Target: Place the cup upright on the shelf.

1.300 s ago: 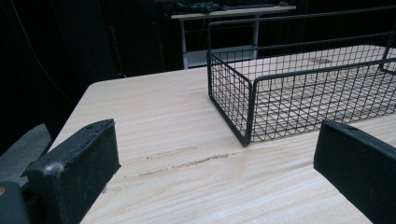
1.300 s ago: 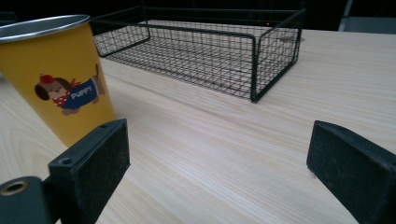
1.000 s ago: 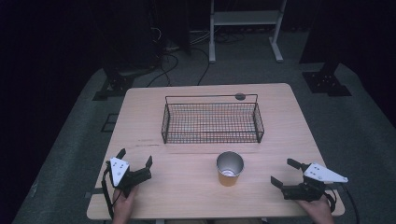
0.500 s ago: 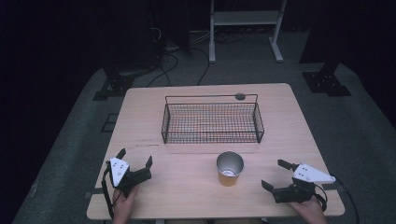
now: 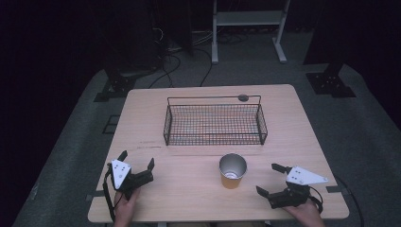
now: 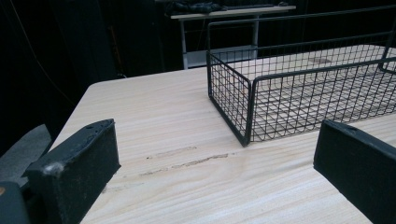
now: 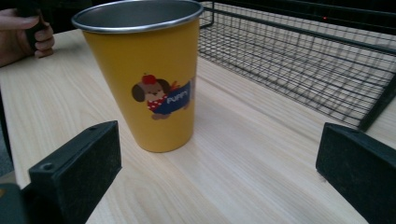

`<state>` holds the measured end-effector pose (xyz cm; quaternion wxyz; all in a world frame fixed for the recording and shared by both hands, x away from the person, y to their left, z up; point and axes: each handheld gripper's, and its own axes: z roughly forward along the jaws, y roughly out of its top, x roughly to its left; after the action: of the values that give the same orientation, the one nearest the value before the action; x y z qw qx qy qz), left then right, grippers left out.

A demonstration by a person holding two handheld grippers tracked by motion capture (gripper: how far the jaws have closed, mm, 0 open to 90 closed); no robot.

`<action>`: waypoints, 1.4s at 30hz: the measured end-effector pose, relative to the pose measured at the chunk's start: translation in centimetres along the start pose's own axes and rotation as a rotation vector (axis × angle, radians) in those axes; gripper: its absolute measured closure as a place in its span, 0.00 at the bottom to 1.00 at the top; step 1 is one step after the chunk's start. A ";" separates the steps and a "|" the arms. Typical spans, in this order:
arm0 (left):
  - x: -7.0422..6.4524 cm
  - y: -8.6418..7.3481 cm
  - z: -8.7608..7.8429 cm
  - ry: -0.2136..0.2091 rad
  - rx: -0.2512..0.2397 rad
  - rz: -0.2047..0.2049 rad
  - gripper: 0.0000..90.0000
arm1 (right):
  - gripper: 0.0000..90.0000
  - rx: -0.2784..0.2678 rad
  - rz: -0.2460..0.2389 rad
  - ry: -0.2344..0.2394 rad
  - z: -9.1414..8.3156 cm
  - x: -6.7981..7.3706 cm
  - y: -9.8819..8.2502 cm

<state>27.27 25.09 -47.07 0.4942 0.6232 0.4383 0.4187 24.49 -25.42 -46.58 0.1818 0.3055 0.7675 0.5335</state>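
Cup: yellow, metal-lined, upright on the table, long axis vertical, mouth up, narrowing to its base; printed dog faces the right gripper's camera. Stands just in front of the basket, apart from it, near that basket's right half.
Right gripper: jaws wide apart, empty, right of the cup and aimed at it, not touching.
Left gripper: jaws wide apart, empty, well left of the cup, aimed at the basket's near left corner.
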 end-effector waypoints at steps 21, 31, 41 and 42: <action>0.0 0.0 0.0 -0.002 0.000 0.000 0.00 | 0.00 0.010 -0.019 0.108 2.8 2.1 1.4; 0.0 0.0 0.0 -0.003 0.000 0.000 0.00 | 0.00 0.010 -0.028 0.108 4.2 2.7 2.1; 0.0 0.0 0.0 -0.003 -0.001 -0.001 0.00 | 0.00 0.014 -0.033 0.105 5.3 3.0 2.7; 0.0 0.0 0.0 -0.003 -0.001 0.001 0.00 | 0.00 0.015 -0.033 0.103 5.4 3.0 2.8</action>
<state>27.27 25.10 -47.07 0.4950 0.6238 0.4372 0.4180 26.31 -18.95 -45.85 0.1483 0.2661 0.7849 0.5396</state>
